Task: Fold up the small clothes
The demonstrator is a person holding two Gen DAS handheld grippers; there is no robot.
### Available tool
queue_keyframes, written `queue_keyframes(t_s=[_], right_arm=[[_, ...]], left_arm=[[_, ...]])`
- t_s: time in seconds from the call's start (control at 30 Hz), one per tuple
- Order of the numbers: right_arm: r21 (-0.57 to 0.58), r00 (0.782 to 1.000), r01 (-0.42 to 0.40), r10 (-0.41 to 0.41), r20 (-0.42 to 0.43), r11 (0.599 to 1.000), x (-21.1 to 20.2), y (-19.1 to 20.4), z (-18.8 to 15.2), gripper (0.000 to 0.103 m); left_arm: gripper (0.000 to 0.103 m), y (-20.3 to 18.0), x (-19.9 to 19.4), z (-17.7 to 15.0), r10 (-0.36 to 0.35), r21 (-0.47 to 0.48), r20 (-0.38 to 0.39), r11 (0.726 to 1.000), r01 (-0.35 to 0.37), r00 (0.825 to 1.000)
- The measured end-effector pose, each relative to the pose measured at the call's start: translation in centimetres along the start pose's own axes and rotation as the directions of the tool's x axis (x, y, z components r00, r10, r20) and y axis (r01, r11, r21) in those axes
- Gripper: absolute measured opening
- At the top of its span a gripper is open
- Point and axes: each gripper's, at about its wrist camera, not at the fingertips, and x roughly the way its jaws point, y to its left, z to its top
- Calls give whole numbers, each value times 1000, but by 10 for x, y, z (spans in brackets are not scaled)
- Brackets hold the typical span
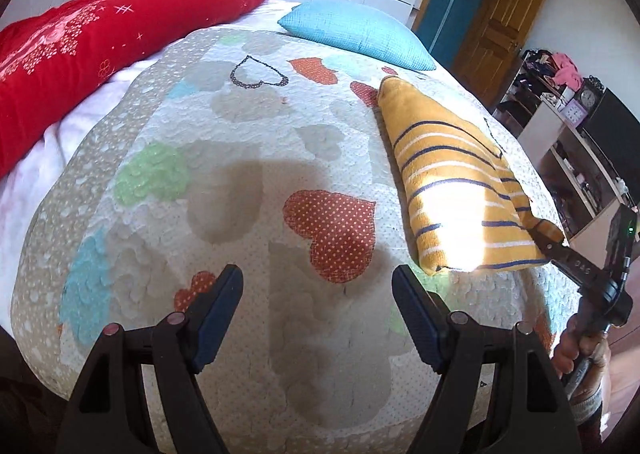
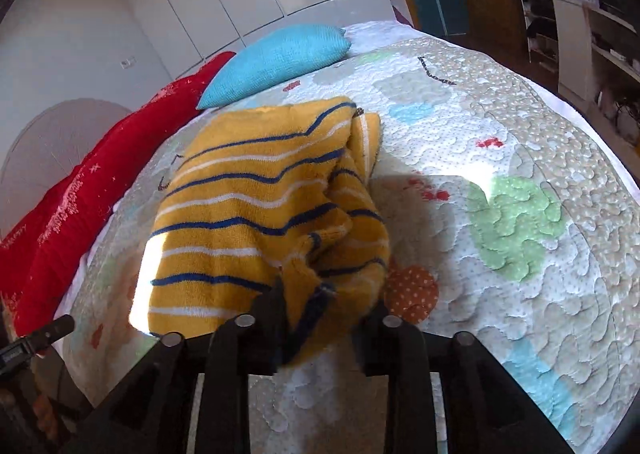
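A yellow garment with navy and white stripes (image 1: 452,174) lies folded over on the heart-patterned quilt (image 1: 248,182), to the right of my left gripper (image 1: 316,286), which is open and empty above the quilt. In the right wrist view my right gripper (image 2: 320,306) is shut on the near corner of the striped garment (image 2: 256,206) and lifts that edge off the quilt (image 2: 500,182). The right gripper also shows at the right edge of the left wrist view (image 1: 560,250), gripping the garment's corner.
A red patterned duvet (image 1: 92,50) lies along the far left of the bed. A turquoise cushion (image 1: 360,30) sits at the head. White wardrobes, a wooden door (image 1: 496,26) and cluttered shelves (image 1: 560,102) stand beyond the bed's right side.
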Motion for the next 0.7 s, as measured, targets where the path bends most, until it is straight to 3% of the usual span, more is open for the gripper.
queue_keyframes(t_s=[0.03, 0.1, 0.2, 0.33, 0.47, 0.53, 0.57, 0.6, 0.63, 0.67, 0.7], right_arm=[[17, 1000, -17, 16, 23, 1000, -9, -7, 3, 50], [50, 997, -31, 27, 74, 998, -24, -20, 13, 72], [102, 995, -62, 54, 82, 993, -22, -37, 40, 84], [150, 993, -110, 115, -24, 983, 34, -52, 77, 87], [229, 977, -146, 177, -122, 962, 98, -62, 97, 87], [246, 975, -156, 189, -120, 957, 115, -58, 100, 88], [247, 972, -174, 206, -109, 953, 120, -54, 102, 80], [254, 963, -206, 242, -119, 945, 127, -49, 104, 58], [271, 951, -230, 274, -139, 935, 134, -43, 105, 49], [280, 947, -237, 286, -148, 930, 138, -38, 107, 42], [276, 945, -243, 291, -147, 930, 138, -32, 111, 37]], left_arm=[[76, -4, 5, 5, -8, 15, 1, 1000, 8, 1000], [77, -12, 13, 16, -29, 35, 2, 999, 28, 1000], [83, -28, 34, 40, -81, 72, 4, 994, 80, 997], [87, -53, 80, 76, -187, 109, -39, 976, 190, 982], [92, -72, 133, 97, -282, 77, -129, 953, 293, 951], [97, -77, 153, 99, -328, 51, -156, 939, 339, 932], [97, -78, 161, 99, -355, 25, -180, 931, 365, 917], [96, -80, 169, 97, -383, -3, -224, 920, 392, 896], [80, -82, 172, 96, -419, -28, -248, 904, 426, 873], [65, -83, 169, 98, -433, -33, -256, 898, 440, 864], [61, -84, 162, 103, -421, -24, -254, 903, 429, 871]])
